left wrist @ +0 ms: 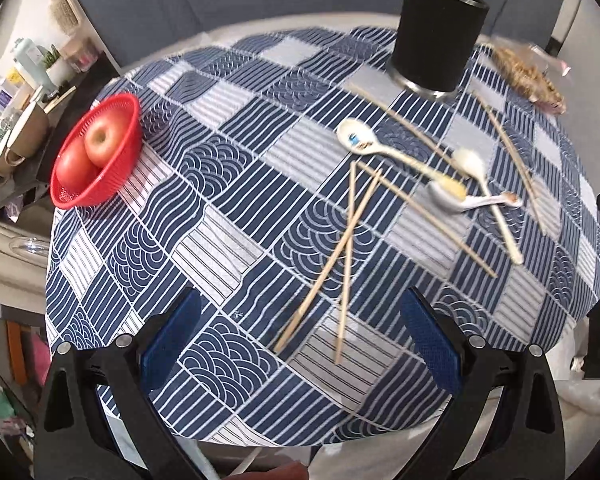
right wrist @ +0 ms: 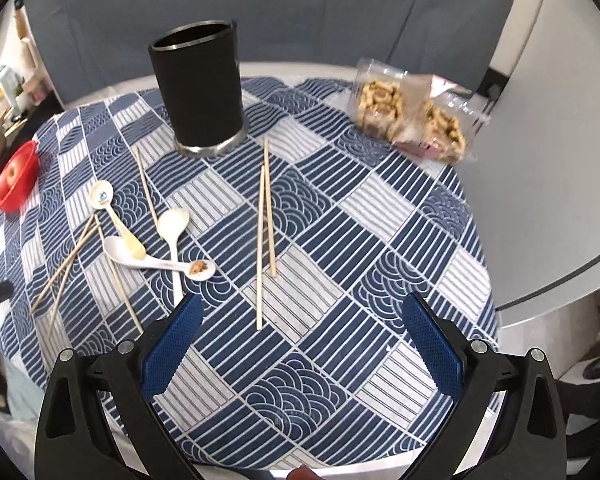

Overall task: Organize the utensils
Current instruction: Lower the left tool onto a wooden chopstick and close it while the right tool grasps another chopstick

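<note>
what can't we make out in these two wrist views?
- Inside of the black holder: both views, hidden by its own wall.
- Snack packs: left view, motion-blurred.
- Spoon print: too small.
- Shelf items: cut by the fisheye edge.

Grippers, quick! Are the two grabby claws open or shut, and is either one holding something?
Left gripper: open, holding nothing.
Right gripper: open, holding nothing.
</note>
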The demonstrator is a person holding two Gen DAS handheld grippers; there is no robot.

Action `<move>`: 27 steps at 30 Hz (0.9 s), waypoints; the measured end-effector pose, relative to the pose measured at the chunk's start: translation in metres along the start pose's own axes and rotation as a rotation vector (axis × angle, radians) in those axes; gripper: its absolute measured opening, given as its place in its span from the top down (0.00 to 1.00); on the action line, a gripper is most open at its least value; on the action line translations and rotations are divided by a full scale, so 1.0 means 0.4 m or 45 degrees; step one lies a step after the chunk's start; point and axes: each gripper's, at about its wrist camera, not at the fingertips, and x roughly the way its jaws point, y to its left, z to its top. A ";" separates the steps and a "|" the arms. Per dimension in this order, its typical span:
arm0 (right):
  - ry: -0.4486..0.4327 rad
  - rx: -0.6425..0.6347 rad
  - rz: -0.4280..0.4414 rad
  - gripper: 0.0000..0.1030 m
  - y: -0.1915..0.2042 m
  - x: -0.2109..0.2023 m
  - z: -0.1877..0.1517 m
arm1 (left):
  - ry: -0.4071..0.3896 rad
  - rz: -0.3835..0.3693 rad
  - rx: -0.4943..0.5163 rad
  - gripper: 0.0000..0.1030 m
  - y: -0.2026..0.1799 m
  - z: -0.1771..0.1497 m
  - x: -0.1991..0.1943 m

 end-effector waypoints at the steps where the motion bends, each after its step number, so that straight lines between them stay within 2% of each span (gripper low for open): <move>1: 0.004 -0.002 -0.001 0.07 -0.001 0.009 0.005 | 0.023 -0.002 -0.006 0.06 0.007 0.005 0.014; 5: 0.047 -0.007 -0.004 0.07 -0.002 0.057 0.032 | 0.094 0.009 -0.033 0.06 0.036 0.023 0.061; 10: 0.131 -0.036 -0.021 0.08 -0.005 0.153 0.063 | 0.163 0.046 0.004 0.06 0.050 0.039 0.114; 18: 0.273 -0.032 -0.073 0.08 -0.020 0.274 0.059 | 0.260 0.044 0.066 0.06 0.045 0.044 0.183; 24: 0.313 -0.064 -0.064 0.08 -0.008 0.324 0.075 | 0.309 0.023 0.103 0.06 0.047 0.053 0.227; 27: 0.340 -0.028 0.006 0.08 -0.014 0.349 0.089 | 0.344 0.003 0.123 0.06 0.049 0.061 0.257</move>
